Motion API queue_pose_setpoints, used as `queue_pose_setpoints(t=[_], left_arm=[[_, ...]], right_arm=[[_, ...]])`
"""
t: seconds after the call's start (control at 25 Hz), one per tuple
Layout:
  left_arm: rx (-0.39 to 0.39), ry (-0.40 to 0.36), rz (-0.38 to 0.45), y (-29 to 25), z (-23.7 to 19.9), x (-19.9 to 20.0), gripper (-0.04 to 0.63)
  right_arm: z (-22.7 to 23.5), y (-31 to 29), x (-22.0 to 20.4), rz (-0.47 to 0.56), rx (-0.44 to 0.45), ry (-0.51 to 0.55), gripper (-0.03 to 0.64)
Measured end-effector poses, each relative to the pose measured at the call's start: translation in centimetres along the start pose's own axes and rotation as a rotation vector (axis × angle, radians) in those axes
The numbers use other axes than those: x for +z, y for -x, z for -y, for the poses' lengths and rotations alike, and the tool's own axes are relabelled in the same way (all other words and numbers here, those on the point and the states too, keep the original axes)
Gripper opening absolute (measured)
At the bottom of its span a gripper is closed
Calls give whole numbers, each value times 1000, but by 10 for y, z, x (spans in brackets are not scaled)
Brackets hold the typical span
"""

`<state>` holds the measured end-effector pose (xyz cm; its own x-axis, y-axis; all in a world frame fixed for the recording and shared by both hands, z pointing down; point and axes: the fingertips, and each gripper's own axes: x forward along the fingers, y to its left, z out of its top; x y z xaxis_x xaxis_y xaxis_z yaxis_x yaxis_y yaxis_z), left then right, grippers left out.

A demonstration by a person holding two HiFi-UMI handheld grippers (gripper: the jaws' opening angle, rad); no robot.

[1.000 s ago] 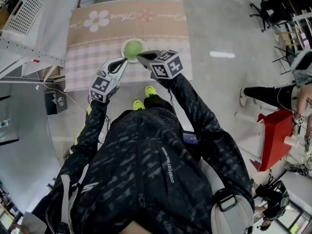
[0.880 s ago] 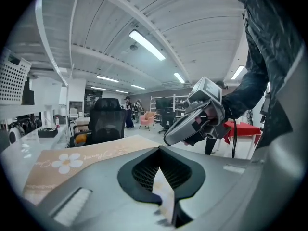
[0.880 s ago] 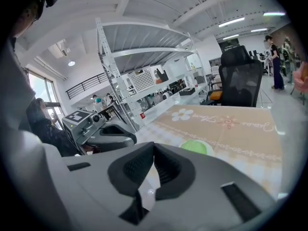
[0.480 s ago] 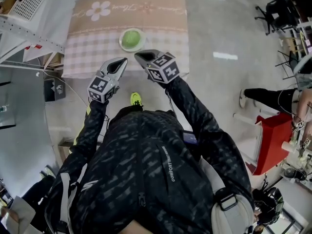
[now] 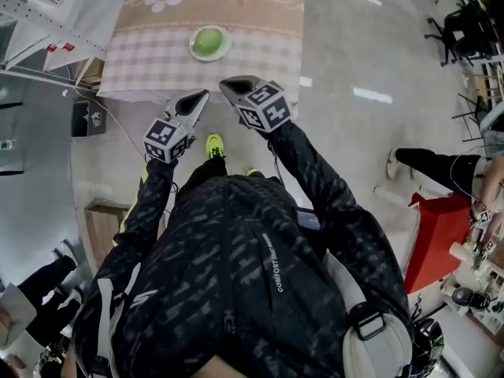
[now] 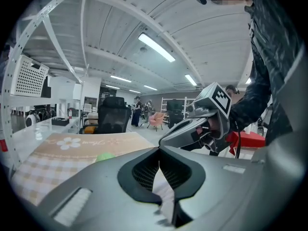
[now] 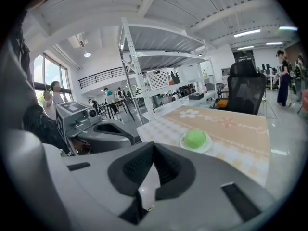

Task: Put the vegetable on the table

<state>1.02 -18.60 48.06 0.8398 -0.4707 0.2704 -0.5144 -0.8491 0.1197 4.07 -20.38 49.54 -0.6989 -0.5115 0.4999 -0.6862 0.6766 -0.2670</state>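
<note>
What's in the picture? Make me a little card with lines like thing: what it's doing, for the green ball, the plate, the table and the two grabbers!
vegetable: round and green, sitting on the plate
plate: small and pale, on the table
table: covered by a pink checked cloth with a flower print
left gripper: jaws shut, nothing in them
right gripper: jaws shut, nothing in them
where the grippers are: side by side at the near side of the table, apart from the plate
</note>
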Motion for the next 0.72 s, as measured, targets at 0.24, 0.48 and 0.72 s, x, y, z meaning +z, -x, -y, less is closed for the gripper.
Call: queue_pose_setpoints(t=[0.24,0.48,0.72], left_arm=[[63,-10,0,5,32,-1,-5],[112,-5,3,8,71,-4,-5],[176,13,-11,11,113,-11,-5]], right_arm=[[1,30,-18,6,-40,22,-3],[-13,63,-40,6,-5,37,-3],[-25,97,-70,-9,10,67,-3]])
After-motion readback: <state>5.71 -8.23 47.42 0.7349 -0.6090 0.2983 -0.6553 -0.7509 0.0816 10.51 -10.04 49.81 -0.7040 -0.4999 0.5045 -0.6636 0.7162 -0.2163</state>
